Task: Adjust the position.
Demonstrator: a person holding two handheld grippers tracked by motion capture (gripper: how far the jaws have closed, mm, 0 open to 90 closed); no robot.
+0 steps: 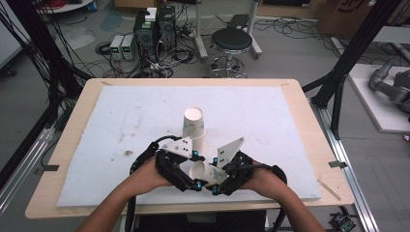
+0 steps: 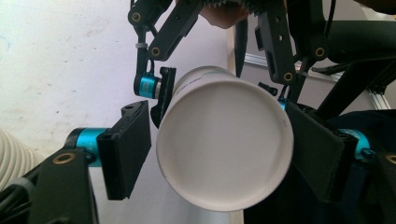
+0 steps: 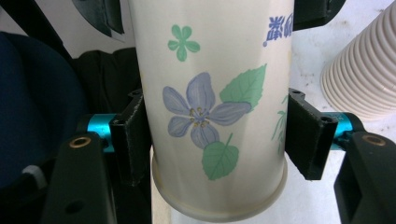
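Judging the step as separating or passing a flowered paper cup (image 1: 205, 172) held level between both tools near the table's (image 1: 72, 159) front edge, steady, even pressure mattered. Left gripper (image 2: 219, 149) view — jaws bracketed its base, contact uncertain. Right gripper (image 3: 215, 140) view — pads clamped the cup's wall, both hands low, facing.

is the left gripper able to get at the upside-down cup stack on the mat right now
Probably not yet: the left gripper has its fingers around the flowered cup that the right gripper clamps. The cup stack stands unobstructed just beyond.
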